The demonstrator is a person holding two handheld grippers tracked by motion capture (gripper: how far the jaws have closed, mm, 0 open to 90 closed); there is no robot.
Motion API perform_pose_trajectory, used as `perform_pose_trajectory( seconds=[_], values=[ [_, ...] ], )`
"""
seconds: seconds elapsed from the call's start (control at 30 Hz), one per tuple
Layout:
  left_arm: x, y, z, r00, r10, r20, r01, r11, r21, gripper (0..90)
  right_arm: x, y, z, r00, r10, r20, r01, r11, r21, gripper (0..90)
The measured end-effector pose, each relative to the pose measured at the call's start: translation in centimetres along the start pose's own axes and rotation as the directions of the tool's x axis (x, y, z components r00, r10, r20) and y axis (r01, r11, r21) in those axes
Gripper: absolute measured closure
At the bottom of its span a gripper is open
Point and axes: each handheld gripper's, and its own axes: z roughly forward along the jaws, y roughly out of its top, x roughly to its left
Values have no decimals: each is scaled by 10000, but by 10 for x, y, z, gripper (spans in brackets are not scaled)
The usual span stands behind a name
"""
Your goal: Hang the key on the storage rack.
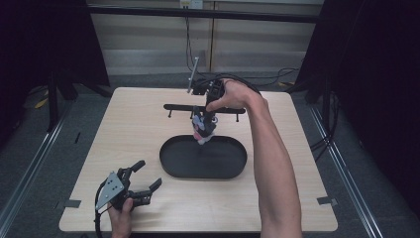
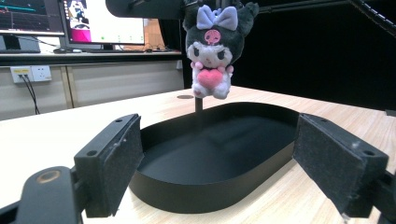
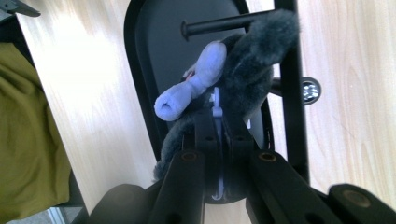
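You're seeing a dark grey plush toy (image 2: 214,44) wearing a lilac bow (image 2: 216,17), hugging a pink heart (image 2: 210,78), above a black tray (image 2: 196,196).

the plush toy (image 3: 243,79) hides most of the black tray (image 3: 149,60) below.

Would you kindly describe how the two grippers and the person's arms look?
Both grippers are black. The left gripper has two jaws faced with dark pads and carries a grey three-cornered plate with a black cable. The right gripper trails black cables too. The forearms are bare, with no sleeves.
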Motion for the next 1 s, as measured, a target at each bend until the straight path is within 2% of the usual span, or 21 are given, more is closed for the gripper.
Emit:
perform_pose_trajectory(
  seconds=[0.03, 0.13, 0.37, 0.47, 0.53, 0.6, 0.8, 1.0],
  values=[
    [0, 0, 0, 10000, 2, 6, -2, 10000, 4, 156, -1, 0, 0, 9999, 14, -133, -14, 10000, -8, 871],
    [0, 0, 0, 10000, -7, 5, 7, 10000, -1, 156, -3, 0, 1, 9999, 44, -119, -44, 10000, -3, 870],
    [-1, 0, 0, 9999, -88, 56, 88, 10000, -23, 156, -6, -1, 0, 9996, 186, 211, -181, 9996, -229, 870],
    [-1, 0, 0, 9999, -101, 52, 101, 9999, -26, 156, -6, -1, 0, 9996, 190, 215, -183, 9994, -283, 865],
    [0, 0, 0, 10000, 1, 88, -1, 10000, -25, 156, -5, -1, 0, 9995, 150, 270, -139, 9991, -391, 859],
    [0, 0, 0, 10000, 23, 92, -23, 10000, -19, 156, -5, -3, 0, 9996, 97, 273, -77, 9974, -719, 837],
    [0, 0, 0, 10000, 42, 55, -42, 10000, -20, 156, -4, -6, 0, 9996, 173, 203, -153, 9958, -904, 800],
    [0, 0, 0, 10000, 39, 54, -39, 10000, -13, 156, 0, -6, -2, 9996, 252, 104, -236, 9907, -1339, 704]
  ],
)
